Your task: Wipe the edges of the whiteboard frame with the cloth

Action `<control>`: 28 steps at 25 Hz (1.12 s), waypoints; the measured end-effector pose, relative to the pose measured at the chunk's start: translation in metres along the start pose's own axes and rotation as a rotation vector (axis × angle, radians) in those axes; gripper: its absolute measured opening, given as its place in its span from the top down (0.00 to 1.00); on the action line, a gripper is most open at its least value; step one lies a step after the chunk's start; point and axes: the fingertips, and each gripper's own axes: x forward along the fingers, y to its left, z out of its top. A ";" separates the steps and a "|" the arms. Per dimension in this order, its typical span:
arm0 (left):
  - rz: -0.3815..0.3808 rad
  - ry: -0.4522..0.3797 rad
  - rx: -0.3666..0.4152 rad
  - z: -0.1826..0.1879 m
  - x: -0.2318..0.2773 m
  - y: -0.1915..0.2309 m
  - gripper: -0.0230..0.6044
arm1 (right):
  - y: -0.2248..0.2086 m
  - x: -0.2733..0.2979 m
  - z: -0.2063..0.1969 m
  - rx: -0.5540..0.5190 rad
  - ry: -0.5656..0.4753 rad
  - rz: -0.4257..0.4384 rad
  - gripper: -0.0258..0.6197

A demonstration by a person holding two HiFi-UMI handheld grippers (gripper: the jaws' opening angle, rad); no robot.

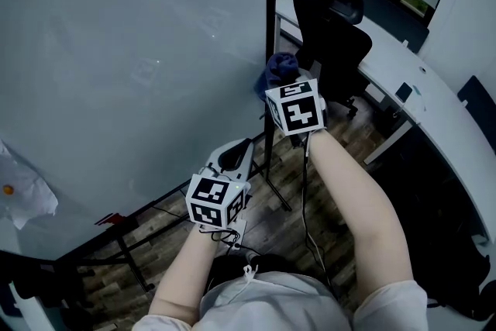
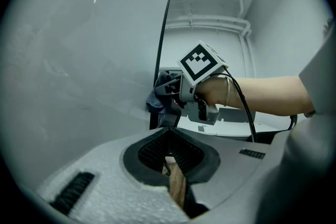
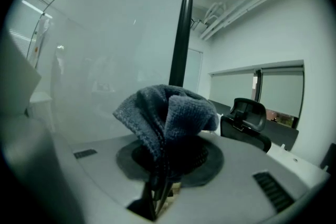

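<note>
While the whiteboard (image 1: 132, 50) fills the head view from 8 to 12 o'clock, a curved white desk (image 1: 434, 97) sweeps from 1 to 4 o'clock, with a black office chair (image 1: 335, 19) at 1 o'clock beside it. The board's black frame edge (image 1: 271, 4) runs upright at 12 o'clock. Just right of centre, the right gripper (image 3: 157, 191) is clamped on the blue-grey cloth (image 1: 279, 70), which bunches above its jaws right at that frame edge. At 7 o'clock from it, the left gripper (image 1: 232, 157) has its jaws drawn together, nothing between them. A crumpled white paper (image 1: 27, 194) sits at 8 o'clock.
</note>
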 end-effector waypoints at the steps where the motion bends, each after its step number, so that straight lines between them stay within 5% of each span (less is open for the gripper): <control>1: 0.002 0.006 -0.012 -0.005 0.000 0.003 0.93 | 0.002 0.001 -0.003 -0.010 -0.007 -0.008 0.84; 11: 0.029 0.097 -0.110 -0.068 0.007 0.027 0.93 | 0.014 0.026 -0.071 0.006 0.054 -0.024 0.84; 28: 0.088 0.262 -0.265 -0.189 0.002 0.046 0.93 | 0.047 0.083 -0.243 0.087 0.356 0.035 0.84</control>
